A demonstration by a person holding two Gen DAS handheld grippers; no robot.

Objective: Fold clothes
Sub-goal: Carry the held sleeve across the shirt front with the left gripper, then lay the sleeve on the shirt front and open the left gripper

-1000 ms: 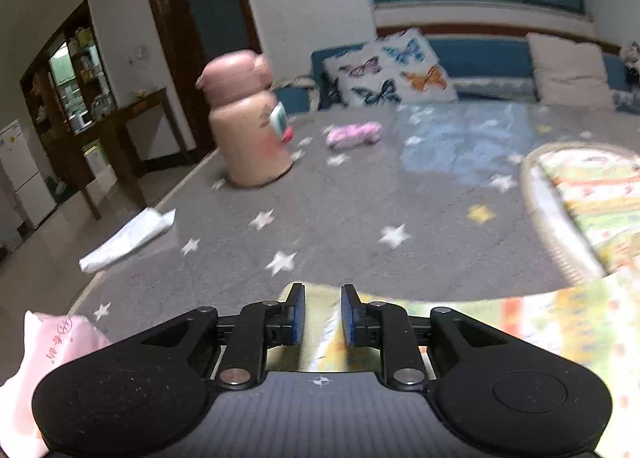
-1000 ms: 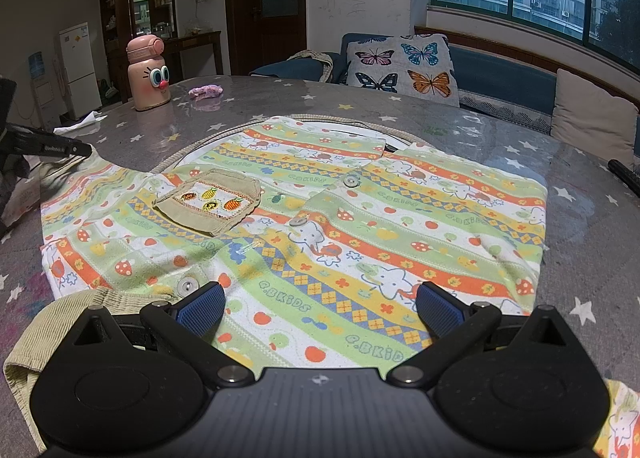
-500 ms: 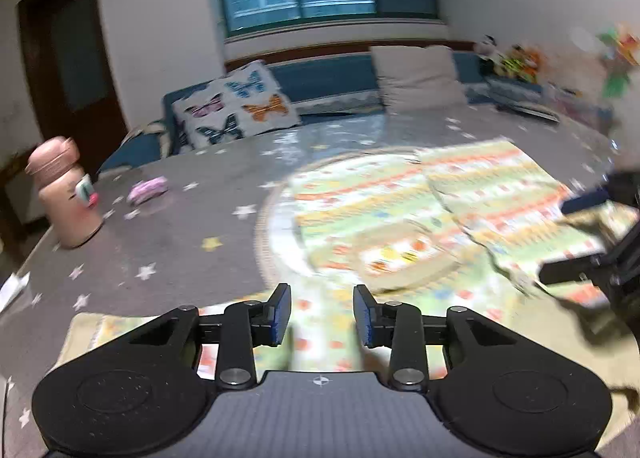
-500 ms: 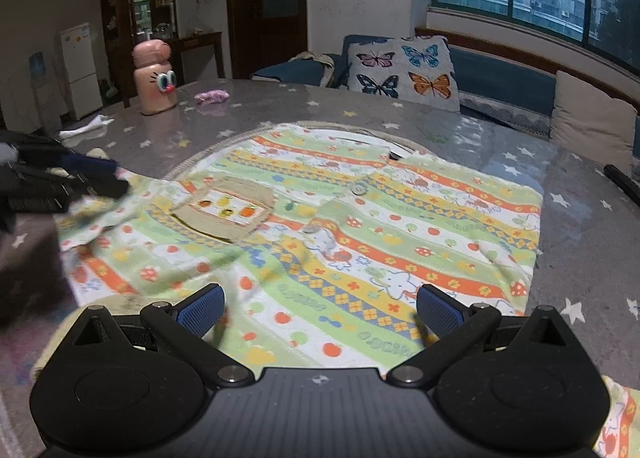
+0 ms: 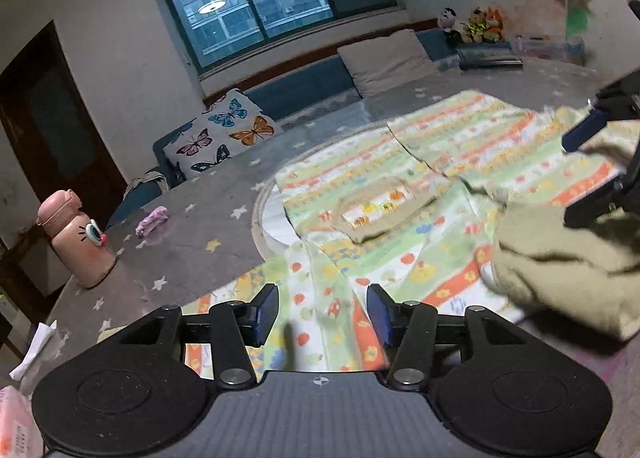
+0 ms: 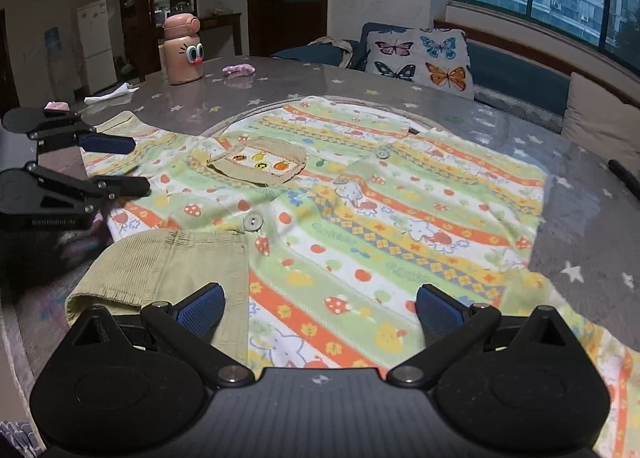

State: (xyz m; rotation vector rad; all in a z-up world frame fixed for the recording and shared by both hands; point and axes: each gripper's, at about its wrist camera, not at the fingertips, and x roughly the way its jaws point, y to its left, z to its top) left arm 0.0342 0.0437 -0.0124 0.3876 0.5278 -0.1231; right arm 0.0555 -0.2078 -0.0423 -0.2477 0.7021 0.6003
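A small striped shirt with mushrooms, elephants and fruit printed on it [image 6: 360,217] lay spread flat on the grey surface with white stars [image 6: 580,225]. Its tan ribbed hem [image 6: 160,270] lay at the near left. A tan pocket with fruit pictures [image 6: 260,163] sat on the left half of the shirt.

The right tongs [image 6: 318,308] hung over the near edge of the shirt. Their blue pads were wide apart and held nothing.

The left tongs [image 5: 322,314] were at the shirt's left sleeve. Their pads were apart too, with the sleeve cloth under the gap and nothing pinched.

A pink bottle with a cartoon face [image 6: 182,49] stood far off to the left, well away from the shirt.
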